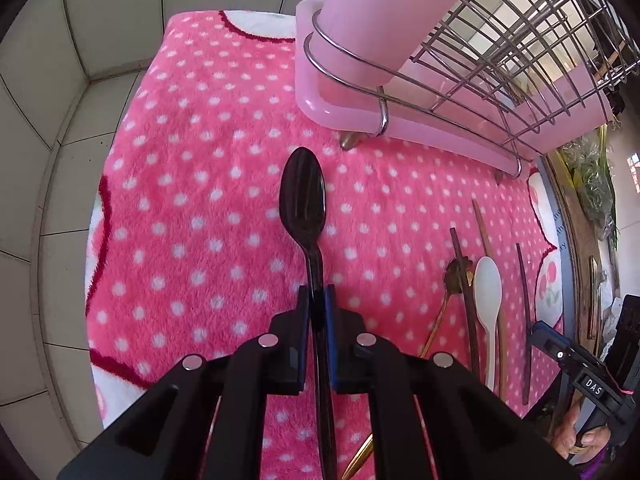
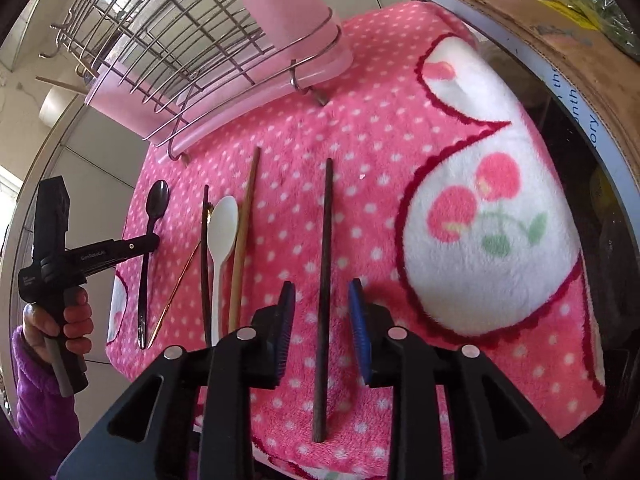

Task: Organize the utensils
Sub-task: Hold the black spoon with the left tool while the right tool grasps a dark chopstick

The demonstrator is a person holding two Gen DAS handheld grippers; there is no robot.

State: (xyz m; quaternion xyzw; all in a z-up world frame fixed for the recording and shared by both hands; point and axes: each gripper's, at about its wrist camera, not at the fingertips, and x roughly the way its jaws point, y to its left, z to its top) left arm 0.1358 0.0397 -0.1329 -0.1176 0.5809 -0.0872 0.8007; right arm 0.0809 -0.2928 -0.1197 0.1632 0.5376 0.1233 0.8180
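**Black spoon gripped, dark chopstick straddled**

Already the black spoon [image 1: 303,196] is clamped by its handle in the left gripper [image 1: 319,308], whose blue pads are closed almost fully on the thin stem. Its long axis runs straight out along the fingers, bowl foremost, pointed toward the pink tray [image 1: 320,108] of the wire rack [image 1: 520,40] at the far edge of the spotted towel [image 1: 200,200]. Whether the spoon is lifted clear of the towel cannot be told from either view.

To the right, a dark chopstick [image 2: 325,280] lies on the towel between the pads of the right gripper [image 2: 322,320]. The jaws stand partly apart — a clear gap is seen on each side, so nothing is held. The stick's length is lined up with the fingers, its far tip aimed at the rack; only a straight closing would be needed to take it.

Between the two grippers, a white spoon [image 2: 222,232], a tan chopstick [image 2: 244,240], a second dark chopstick [image 2: 205,260] and a gold-handled utensil [image 2: 176,288] are laid roughly parallel — all still on the towel. The pink holder [image 1: 384,12] on the rack is judged the likely destination, and the left hand is the nearer to it.
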